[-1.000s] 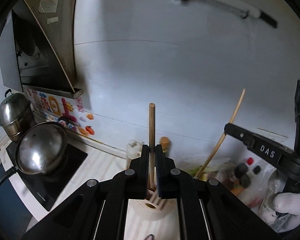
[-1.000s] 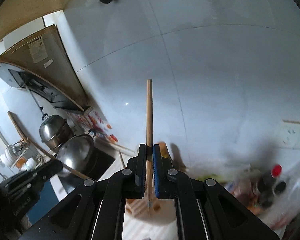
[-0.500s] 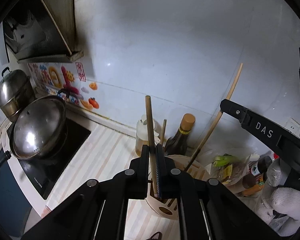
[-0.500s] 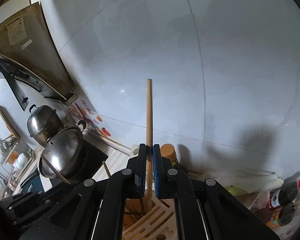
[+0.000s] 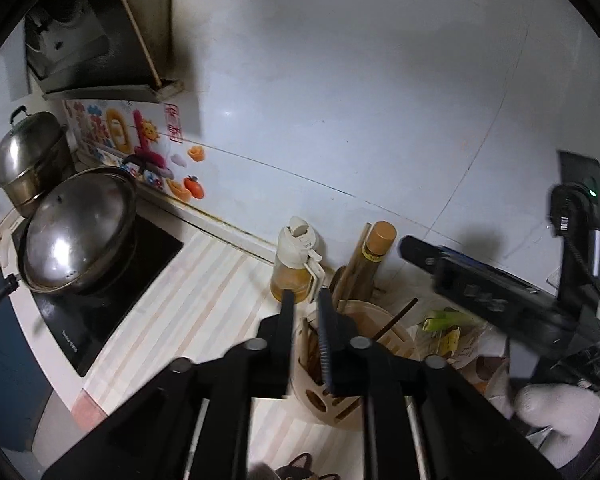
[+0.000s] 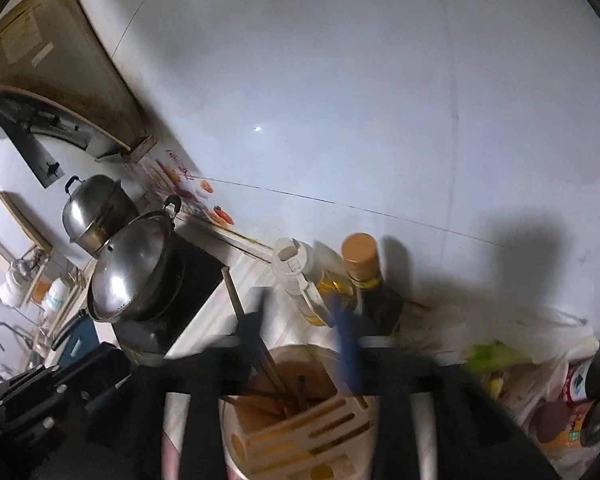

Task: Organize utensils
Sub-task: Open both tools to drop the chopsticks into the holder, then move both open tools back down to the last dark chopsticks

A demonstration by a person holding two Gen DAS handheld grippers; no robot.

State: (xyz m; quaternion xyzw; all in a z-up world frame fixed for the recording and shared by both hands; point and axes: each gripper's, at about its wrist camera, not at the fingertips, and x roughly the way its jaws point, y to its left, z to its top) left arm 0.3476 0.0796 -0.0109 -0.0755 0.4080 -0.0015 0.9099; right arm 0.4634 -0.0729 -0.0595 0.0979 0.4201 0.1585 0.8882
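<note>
A beige slotted utensil holder (image 5: 340, 396) stands on the counter, also in the right wrist view (image 6: 300, 432). Several wooden chopsticks (image 6: 268, 364) stand in it; one (image 5: 354, 264) leans against the bottle behind. My left gripper (image 5: 305, 300) is open and empty just above the holder's left rim. My right gripper (image 6: 300, 320) is open and empty over the holder, blurred by motion. The right gripper also shows in the left wrist view (image 5: 480, 280), to the right of the holder.
An oil dispenser (image 5: 296, 260) and a dark bottle with a tan cap (image 5: 380, 240) stand behind the holder by the wall. A lidded wok (image 5: 76, 236) and a steel pot (image 5: 28, 160) sit on the stove at left. Bags and jars (image 6: 560, 400) crowd the right.
Both grippers held a wooden chopstick upright, lowered over the holder and opened. The chopsticks now stand in the holder and both grippers are empty.
</note>
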